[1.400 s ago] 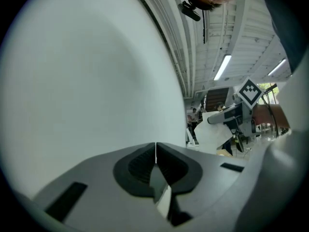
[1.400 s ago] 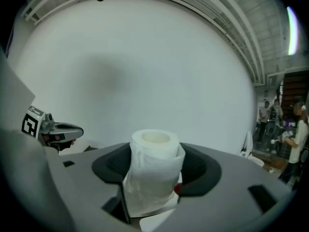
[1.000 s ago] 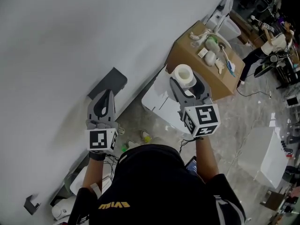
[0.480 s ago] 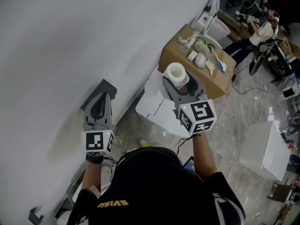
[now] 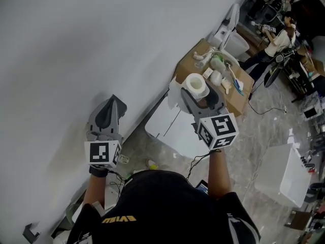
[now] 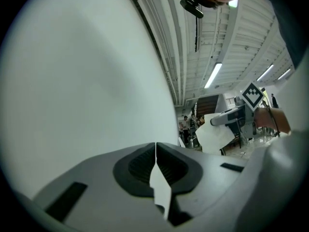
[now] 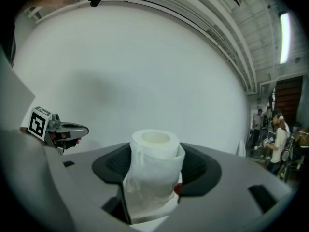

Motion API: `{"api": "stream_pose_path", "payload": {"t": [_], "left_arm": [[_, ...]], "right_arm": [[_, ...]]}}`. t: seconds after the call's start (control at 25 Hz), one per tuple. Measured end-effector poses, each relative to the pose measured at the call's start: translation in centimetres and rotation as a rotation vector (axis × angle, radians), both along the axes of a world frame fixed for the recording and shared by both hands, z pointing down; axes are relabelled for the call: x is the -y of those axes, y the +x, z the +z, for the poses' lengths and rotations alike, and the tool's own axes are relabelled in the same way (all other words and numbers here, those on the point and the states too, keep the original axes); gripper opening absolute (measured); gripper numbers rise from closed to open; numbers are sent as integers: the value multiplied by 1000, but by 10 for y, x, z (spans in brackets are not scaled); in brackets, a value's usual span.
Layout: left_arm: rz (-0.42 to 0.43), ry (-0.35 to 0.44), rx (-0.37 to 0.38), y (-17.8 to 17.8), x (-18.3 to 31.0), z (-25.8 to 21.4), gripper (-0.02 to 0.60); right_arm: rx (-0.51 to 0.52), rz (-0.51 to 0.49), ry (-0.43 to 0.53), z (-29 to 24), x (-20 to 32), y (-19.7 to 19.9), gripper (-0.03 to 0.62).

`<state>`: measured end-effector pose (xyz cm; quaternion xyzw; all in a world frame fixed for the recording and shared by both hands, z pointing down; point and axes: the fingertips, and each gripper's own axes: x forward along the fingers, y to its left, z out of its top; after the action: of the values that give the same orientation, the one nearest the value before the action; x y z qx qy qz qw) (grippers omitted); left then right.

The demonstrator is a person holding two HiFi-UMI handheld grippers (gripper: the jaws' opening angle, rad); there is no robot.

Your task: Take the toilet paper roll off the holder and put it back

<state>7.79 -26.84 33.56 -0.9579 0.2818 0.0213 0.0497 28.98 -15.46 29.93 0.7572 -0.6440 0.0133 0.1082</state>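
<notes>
My left gripper (image 6: 155, 150) is closest to me. Its fingers are pressed together at the tips with nothing between them, and only pale wall shows through the narrow slit lower down. It points level at the grey wall (image 5: 76, 44), close to it. I cannot tell whether the tips touch the wall.

My right gripper (image 5: 203, 92) is beside it, well apart, with its marker cube (image 5: 217, 131) facing up at me. Its fingers are half spread and pinch the toilet paper roll (image 7: 153, 153) from both sides. The dark pads (image 7: 113, 166) press into the soft paper. The roll stands upright in that grip with the tube's opening on top and a loose sheet hanging down the front. It is held in the air, away from the wall.

Below and beyond the roll, a white panel (image 5: 170, 128) lies on the floor against the foot of the wall. Past that is a cardboard box (image 5: 237, 99) with pale odds and ends on top, perhaps bathroom bits, too small to name. Farther off, people (image 7: 279, 139) stand in the room.
</notes>
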Motion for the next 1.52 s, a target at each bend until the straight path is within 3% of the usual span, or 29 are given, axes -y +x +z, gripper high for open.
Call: {"api": "stream_pose_path", "payload": {"t": [0.56,1.52], "left_arm": [[-47,20,-18,-19,5,-13,15],[-105,12,-3,-35,8,-9,16]], "right_arm": [[-28,-61,17,-18,15,-14,285],[-1,-129,-3,-4,39,-25,285]]}}
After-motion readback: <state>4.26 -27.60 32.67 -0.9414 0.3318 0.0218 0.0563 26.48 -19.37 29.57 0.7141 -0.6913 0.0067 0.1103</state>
